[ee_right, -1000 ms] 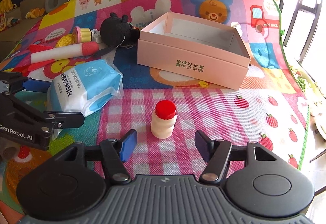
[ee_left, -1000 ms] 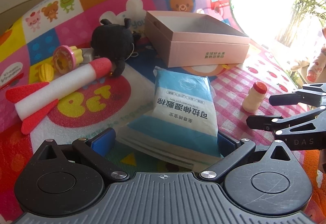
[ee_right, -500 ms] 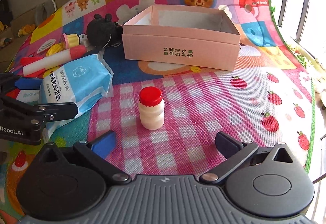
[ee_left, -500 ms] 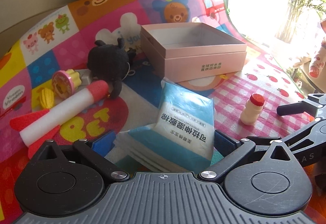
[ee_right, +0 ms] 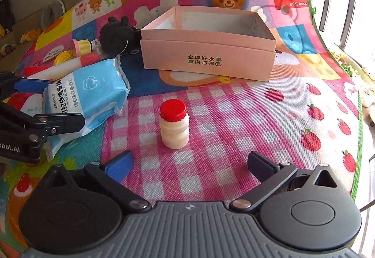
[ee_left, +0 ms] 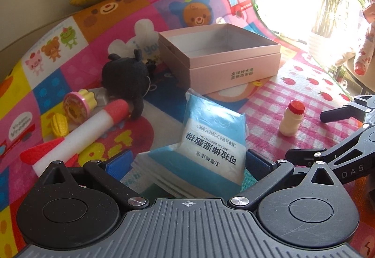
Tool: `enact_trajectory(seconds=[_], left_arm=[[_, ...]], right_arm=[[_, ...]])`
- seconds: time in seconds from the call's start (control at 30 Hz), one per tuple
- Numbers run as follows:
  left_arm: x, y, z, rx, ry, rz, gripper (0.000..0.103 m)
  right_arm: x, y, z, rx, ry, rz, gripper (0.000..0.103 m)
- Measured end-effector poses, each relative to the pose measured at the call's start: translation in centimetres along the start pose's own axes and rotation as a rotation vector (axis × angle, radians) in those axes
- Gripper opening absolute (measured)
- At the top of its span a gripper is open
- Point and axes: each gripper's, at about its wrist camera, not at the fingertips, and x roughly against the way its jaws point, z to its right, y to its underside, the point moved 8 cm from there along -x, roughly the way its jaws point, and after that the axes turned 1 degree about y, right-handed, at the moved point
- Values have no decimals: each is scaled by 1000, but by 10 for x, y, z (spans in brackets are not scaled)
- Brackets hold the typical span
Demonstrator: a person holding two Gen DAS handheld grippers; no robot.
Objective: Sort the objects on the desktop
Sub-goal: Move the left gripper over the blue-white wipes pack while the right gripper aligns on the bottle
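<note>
Closing your right gripper point(ee_right: 189, 164), whose fingers stand wide apart just short of the upright bottle point(ee_right: 174, 124) in front of the pink box point(ee_right: 208, 58), could topple it, while your left gripper point(ee_left: 187, 161) clamps the wipes pack point(ee_left: 206, 147).

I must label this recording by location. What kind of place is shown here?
Probably a home living or play room: a children's cartoon play mat covers the surface, toys such as a foam rocket and a black plush lie on it, and framed pictures hang on the wall.
</note>
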Motion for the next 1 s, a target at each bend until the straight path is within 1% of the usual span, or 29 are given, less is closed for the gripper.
enact_trajectory(seconds=[0.07,0.13,0.2,0.27,0.37,0.5,0.6,0.67,0.7,0.73,0.77,0.87,0.93,0.97,1.0], left_arm=[[-1,2,-5,-8,-27,-9,103],[-2,5,-9,-4,-32,-20,103],[-1,6,-11,0,-20,-23,103],[2,5,-10,-2,10,-17,103],[0,-1,0,-47,44,-1,103],[-12,-8,13,-142,39,7,103],[-21,-11,16,-166,48,4,103],[-24,-10,17,-169,54,-4,101],[-26,-9,17,-170,56,-11,92],[-27,-8,17,-166,59,-24,76],[-27,-7,16,-158,52,-29,74],[-24,-5,14,-121,64,-30,71],[-19,-4,14,-116,61,-22,65],[-16,-3,13,-110,61,-21,65],[-14,-2,13,-101,63,-20,64]], right_arm=[[0,0,0,0,0,0,103],[0,0,0,0,0,0,103],[0,0,0,0,0,0,103],[0,0,0,0,0,0,103],[0,0,-1,0,0,0,103],[0,0,-1,0,0,0,103],[0,0,-1,0,1,0,103],[0,0,-1,0,0,0,103],[0,0,-1,0,1,0,103],[0,0,-1,0,1,0,103],[0,0,-1,1,1,0,103],[0,0,-2,2,2,1,103],[1,-2,-2,9,3,11,101],[1,-4,-3,15,7,21,98],[2,-6,-4,25,13,38,88]])
